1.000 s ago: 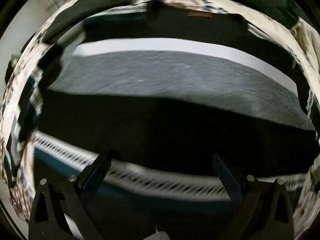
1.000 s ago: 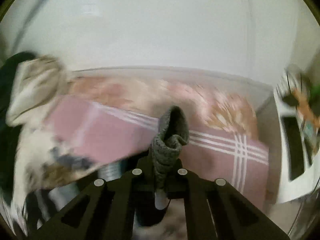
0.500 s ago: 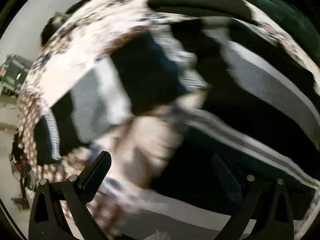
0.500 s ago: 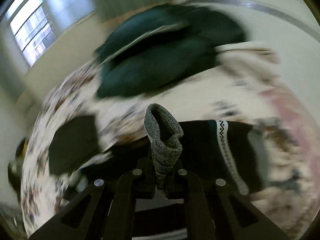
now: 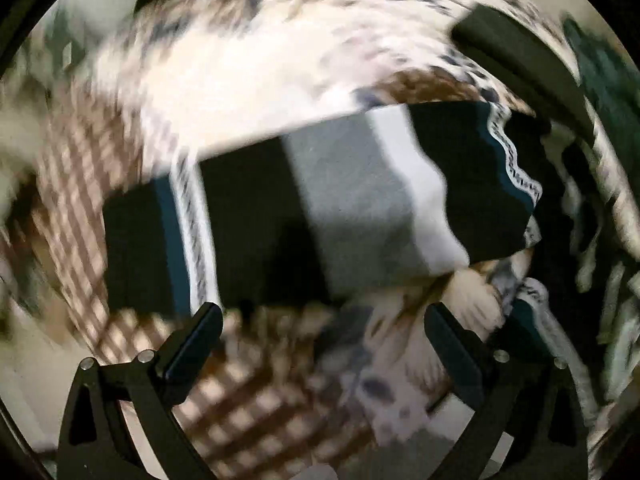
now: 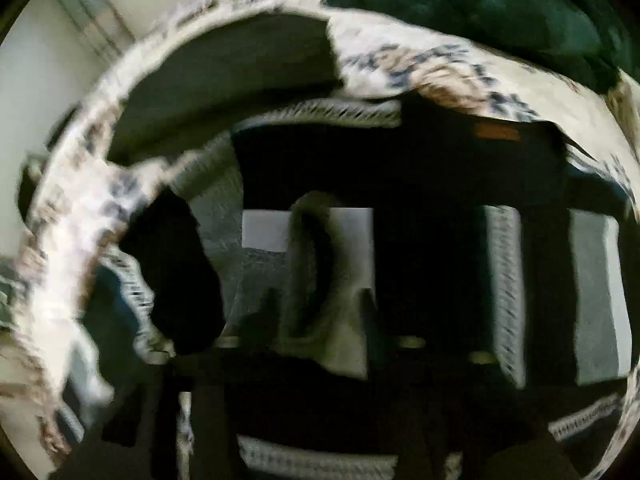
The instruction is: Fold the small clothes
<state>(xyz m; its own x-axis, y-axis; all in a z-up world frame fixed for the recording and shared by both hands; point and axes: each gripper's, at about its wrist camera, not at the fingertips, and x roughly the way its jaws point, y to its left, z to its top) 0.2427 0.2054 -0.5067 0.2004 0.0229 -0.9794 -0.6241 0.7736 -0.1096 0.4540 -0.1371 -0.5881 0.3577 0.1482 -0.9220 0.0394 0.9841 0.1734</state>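
A grey knit sock (image 6: pixel 316 272) stands looped between the fingers of my right gripper (image 6: pixel 318 320). Its jaws are opening, and the dark fingers stand apart on either side of the sock. Beneath lies a striped sweater (image 6: pixel 504 280) in black, grey and white bands. The left wrist view is blurred and shows the same sweater (image 5: pixel 344 208) lying across a patterned bedspread (image 5: pixel 248 64). My left gripper (image 5: pixel 320 332) hovers open just in front of the sweater's near edge, with nothing between its fingers.
A dark green blanket (image 6: pixel 480 8) lies at the far edge of the bed. A dark grey garment (image 6: pixel 224 68) rests beyond the sweater, also seen as a dark garment (image 5: pixel 520 56) at upper right. The bedspread's brown checked part (image 5: pixel 256 412) lies under the left gripper.
The right gripper swung with the sock from above a pink striped blanket to over the sweater, and its shut jaws have parted. The left gripper slid off the sweater toward the bedspread, staying open.
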